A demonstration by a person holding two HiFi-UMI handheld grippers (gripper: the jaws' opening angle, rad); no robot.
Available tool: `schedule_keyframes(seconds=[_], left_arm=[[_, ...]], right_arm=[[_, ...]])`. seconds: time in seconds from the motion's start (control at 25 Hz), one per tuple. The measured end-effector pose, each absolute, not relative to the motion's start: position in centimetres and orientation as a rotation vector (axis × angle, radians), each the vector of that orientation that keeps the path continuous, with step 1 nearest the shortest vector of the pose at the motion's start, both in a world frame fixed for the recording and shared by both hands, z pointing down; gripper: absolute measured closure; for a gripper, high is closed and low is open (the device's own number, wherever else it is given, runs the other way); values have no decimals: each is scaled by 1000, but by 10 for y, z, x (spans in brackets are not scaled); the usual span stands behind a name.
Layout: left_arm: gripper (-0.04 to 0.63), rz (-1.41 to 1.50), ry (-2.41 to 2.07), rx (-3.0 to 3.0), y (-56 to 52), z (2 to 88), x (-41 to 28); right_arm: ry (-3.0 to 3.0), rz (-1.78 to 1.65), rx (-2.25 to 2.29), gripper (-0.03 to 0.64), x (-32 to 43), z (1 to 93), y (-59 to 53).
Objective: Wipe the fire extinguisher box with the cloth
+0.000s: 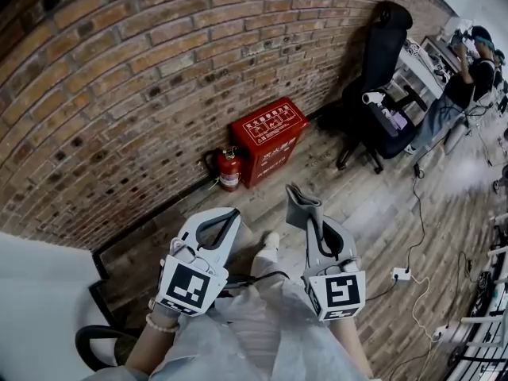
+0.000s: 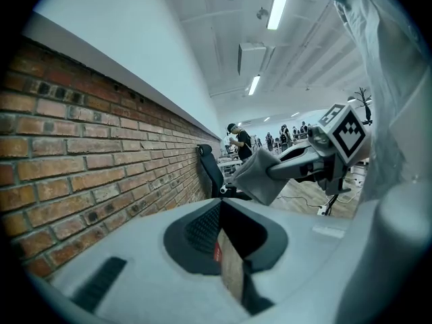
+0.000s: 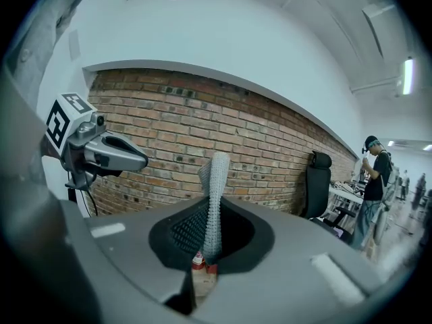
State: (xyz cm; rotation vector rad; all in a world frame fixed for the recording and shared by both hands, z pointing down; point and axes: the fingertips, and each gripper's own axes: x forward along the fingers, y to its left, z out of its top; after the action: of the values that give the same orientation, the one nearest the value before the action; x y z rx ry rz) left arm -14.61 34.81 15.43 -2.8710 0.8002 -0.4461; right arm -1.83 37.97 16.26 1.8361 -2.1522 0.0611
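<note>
The red fire extinguisher box (image 1: 268,137) stands on the wooden floor against the brick wall (image 1: 119,94). A small red extinguisher (image 1: 229,169) stands at its left side. Both grippers are held well short of the box, above the person's lap. My right gripper (image 1: 316,221) is shut on a grey cloth (image 1: 300,203), which sticks up from its jaws (image 3: 216,194). My left gripper (image 1: 230,213) is to its left, shut with nothing in it. In the left gripper view the right gripper (image 2: 317,157) and the cloth (image 2: 260,174) show ahead.
A black office chair (image 1: 373,78) stands right of the box, near the wall. Behind it a person (image 1: 468,78) sits at a desk. A white power strip (image 1: 401,274) and cables lie on the floor at the right. Another dark chair base (image 1: 99,344) is at bottom left.
</note>
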Motion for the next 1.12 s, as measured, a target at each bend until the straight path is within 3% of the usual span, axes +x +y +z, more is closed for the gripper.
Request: schedule_keyframes(seconds=[1.12], left_arm=[[598,-523,933,-2893,174,180,-63]], right_arm=[[-2249,149,1688,598,65,195,186]])
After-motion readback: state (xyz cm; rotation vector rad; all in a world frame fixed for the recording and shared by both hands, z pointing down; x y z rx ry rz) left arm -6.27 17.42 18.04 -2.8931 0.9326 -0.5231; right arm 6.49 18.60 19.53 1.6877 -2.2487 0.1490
